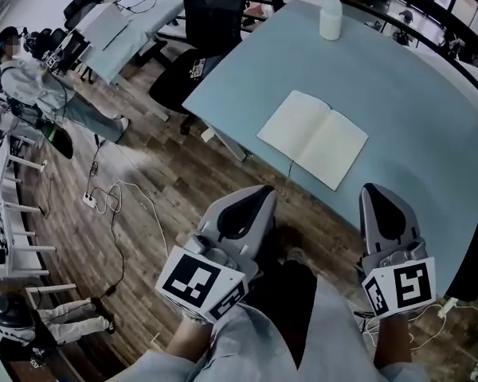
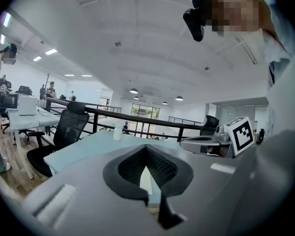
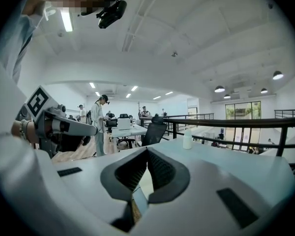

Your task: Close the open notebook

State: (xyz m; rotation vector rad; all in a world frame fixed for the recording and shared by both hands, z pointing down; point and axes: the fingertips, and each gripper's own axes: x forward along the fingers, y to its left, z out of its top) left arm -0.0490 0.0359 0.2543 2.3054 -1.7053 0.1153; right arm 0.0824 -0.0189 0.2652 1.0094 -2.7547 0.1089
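Note:
The open notebook lies flat on the light blue table, its cream pages blank. Both grippers hover short of the table's near edge, over the wooden floor, and point toward the notebook. My left gripper is below and left of the notebook, with its jaws shut and nothing in them. To the right, my right gripper is also shut and empty. In the left gripper view the jaws meet, and a pale sliver of the notebook shows behind them. The right gripper view shows its jaws closed too.
A white bottle stands at the table's far end. A black office chair sits at the table's left side. Cables and a power strip lie on the floor to the left. A person stands by other desks at far left.

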